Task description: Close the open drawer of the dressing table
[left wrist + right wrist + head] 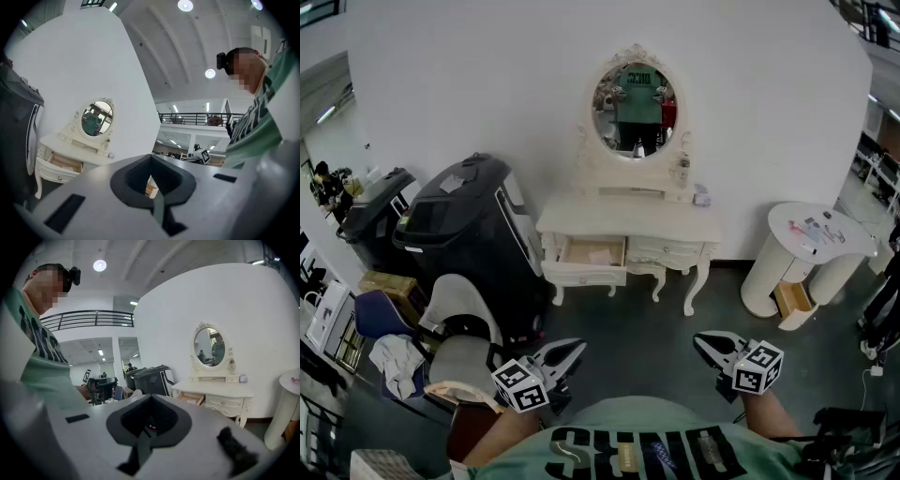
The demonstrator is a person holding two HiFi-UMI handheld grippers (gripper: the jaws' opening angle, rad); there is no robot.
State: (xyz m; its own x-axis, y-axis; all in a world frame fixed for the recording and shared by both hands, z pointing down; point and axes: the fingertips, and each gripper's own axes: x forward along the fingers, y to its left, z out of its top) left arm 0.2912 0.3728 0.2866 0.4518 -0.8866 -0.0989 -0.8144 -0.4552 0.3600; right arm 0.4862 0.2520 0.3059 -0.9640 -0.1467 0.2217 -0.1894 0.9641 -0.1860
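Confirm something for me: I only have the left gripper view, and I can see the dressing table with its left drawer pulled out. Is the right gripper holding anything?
Observer: No. The right gripper is shut with nothing between its jaws.
Operator: What stands to the right of the table? My gripper's body hides that side.
Observer: In the head view, a round white stand stands by the wall, apart from the dressing table.
Operator: And the table's right drawer?
Observer: The right drawer is closed. Only the open drawer on the left sticks out.
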